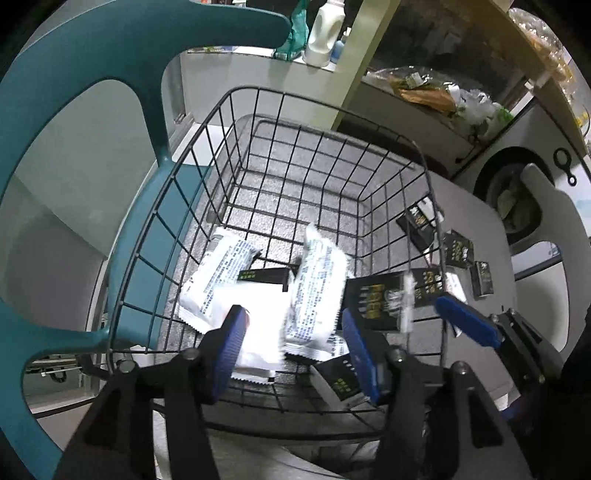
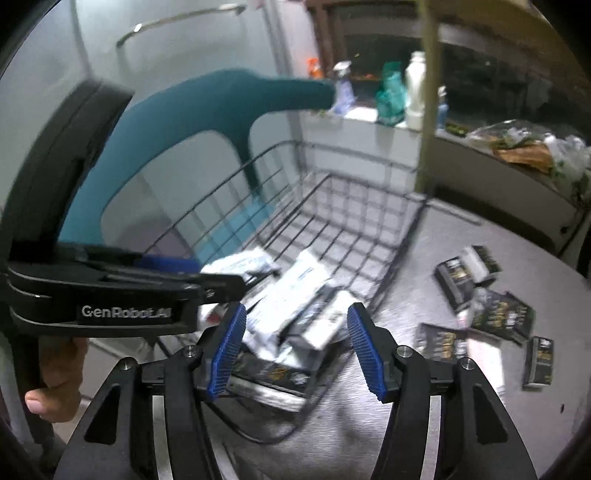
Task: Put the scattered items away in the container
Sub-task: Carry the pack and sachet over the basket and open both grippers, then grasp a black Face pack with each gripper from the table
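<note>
A black wire basket (image 1: 325, 107) (image 2: 369, 206) stands on the grey table (image 2: 424, 258) and holds white packets (image 1: 218, 273) and black packets (image 1: 266, 275). My left gripper (image 1: 293, 314) hangs over its near side, open; a blurred white packet (image 1: 317, 291) is below the gap, untouched by the pads. My right gripper (image 2: 298, 308) is open above the basket's near right corner, with blurred packets (image 2: 314, 325) beneath it. One of its blue fingers (image 1: 465, 321) shows beside a blurred black packet (image 1: 373, 302). Several black packets (image 2: 498, 310) (image 1: 458, 251) lie loose on the table to the right.
A teal chair (image 1: 74, 66) (image 2: 184, 103) stands against the basket's left side. Bottles (image 1: 325, 33) line a ledge behind. A cluttered shelf (image 1: 436, 92) and a white appliance with a round door (image 1: 509, 192) are at the right. A hand (image 2: 55, 373) holds the left gripper's body (image 2: 129, 310).
</note>
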Demonstrator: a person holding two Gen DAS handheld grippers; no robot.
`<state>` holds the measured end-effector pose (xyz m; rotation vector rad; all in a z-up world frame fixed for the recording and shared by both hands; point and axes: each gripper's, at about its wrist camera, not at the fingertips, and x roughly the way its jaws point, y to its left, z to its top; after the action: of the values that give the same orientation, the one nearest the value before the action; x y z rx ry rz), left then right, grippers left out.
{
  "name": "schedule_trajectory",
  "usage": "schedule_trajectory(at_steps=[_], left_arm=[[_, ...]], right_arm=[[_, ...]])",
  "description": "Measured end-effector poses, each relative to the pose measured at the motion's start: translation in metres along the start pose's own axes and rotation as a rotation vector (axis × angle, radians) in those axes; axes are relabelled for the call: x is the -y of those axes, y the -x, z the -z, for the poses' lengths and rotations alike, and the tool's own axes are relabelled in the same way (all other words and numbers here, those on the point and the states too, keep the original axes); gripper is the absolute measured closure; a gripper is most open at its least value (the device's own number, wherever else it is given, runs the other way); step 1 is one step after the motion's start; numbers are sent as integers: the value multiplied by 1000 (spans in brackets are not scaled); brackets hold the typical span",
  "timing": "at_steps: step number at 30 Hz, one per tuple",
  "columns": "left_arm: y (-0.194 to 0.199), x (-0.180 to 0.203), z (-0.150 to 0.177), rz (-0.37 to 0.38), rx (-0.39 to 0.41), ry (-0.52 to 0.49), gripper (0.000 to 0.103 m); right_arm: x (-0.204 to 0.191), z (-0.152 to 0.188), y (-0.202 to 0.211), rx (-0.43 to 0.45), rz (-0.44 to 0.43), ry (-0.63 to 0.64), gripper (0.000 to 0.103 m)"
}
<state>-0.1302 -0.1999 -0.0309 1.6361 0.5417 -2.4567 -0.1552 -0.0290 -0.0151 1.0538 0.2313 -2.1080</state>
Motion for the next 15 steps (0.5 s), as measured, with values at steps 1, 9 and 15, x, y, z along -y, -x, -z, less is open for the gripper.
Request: schedule_trajectory(at_steps=[1, 9, 15], left_arm=[[4, 6, 0, 10, 10, -7, 43], [7, 112, 0, 94, 26, -176, 43], [-44, 192, 8, 136, -62, -277, 43]], right_arm=[[11, 0, 9, 19, 15, -21, 45], [126, 26, 52, 48, 333, -175, 42], [181, 83, 35, -62, 383, -243, 42]])
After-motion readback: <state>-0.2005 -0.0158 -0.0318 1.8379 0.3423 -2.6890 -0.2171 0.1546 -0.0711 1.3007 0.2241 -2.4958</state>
